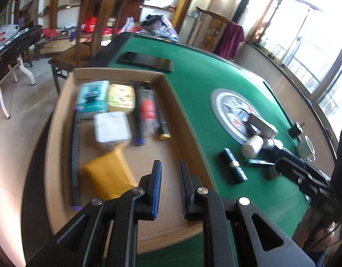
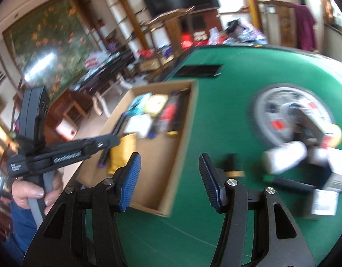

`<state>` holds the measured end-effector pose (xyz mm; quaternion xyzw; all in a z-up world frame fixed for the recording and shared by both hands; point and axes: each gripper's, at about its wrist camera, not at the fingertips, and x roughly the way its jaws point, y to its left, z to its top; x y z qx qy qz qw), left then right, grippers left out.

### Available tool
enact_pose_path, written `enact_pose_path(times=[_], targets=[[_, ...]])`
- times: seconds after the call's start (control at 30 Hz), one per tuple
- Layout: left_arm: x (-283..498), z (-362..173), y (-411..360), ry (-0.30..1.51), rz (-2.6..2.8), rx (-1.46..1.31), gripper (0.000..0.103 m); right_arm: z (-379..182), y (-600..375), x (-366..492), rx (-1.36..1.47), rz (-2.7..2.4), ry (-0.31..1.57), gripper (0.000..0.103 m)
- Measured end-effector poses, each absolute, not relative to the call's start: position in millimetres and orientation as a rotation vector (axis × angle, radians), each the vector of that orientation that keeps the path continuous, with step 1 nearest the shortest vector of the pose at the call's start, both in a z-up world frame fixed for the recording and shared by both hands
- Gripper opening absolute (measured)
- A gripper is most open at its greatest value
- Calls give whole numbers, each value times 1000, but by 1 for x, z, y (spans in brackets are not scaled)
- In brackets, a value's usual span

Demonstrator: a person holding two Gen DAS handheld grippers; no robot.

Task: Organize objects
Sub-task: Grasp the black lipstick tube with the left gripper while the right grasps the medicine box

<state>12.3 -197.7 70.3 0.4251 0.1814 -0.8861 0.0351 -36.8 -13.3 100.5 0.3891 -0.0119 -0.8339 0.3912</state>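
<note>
Left tongs narrow and empty over the cardboard box; right tongs half open, empty, bottles lying to their right on the desk.

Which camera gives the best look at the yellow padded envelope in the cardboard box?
The left wrist view. There the yellow padded envelope lies almost whole on the floor of the cardboard box, only its near corner hidden behind a finger. The right wrist view shows just a blurred yellow strip of it, partly hidden by the left gripper.
</note>
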Motion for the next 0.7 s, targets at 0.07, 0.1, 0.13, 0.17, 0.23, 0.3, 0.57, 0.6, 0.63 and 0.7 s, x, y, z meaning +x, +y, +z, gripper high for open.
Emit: enact_pose_path(times=[0.07,0.1,0.13,0.17,0.23,0.3,0.57,0.6,0.63,0.7], targets=[[5,70,-177,541,-2746,1336,15,104,21,-39,957,-2206,-43,55],[1,68,-166,530,-2755,1356,15,104,35,-39,945,-2235,-55,55],[-4,66,-155,525,-2758,1379,15,103,54,-41,933,-2272,-79,55],[-12,62,-142,522,-2753,1413,15,101,67,-42,929,-2297,-100,55],[-24,52,-123,538,-2723,1470,15,93,94,-48,941,-2336,-163,55],[-32,44,-110,550,-2692,1509,15,85,113,-53,961,-2357,-209,55],[-67,23,-99,632,-2549,1518,15,72,156,-66,966,-2369,-343,55],[-69,23,-98,638,-2548,1509,15,72,158,-67,963,-2366,-357,55],[-71,23,-97,641,-2542,1497,15,72,160,-67,957,-2363,-368,55],[-78,20,-95,669,-2524,1512,15,72,162,-67,955,-2367,-377,55]])
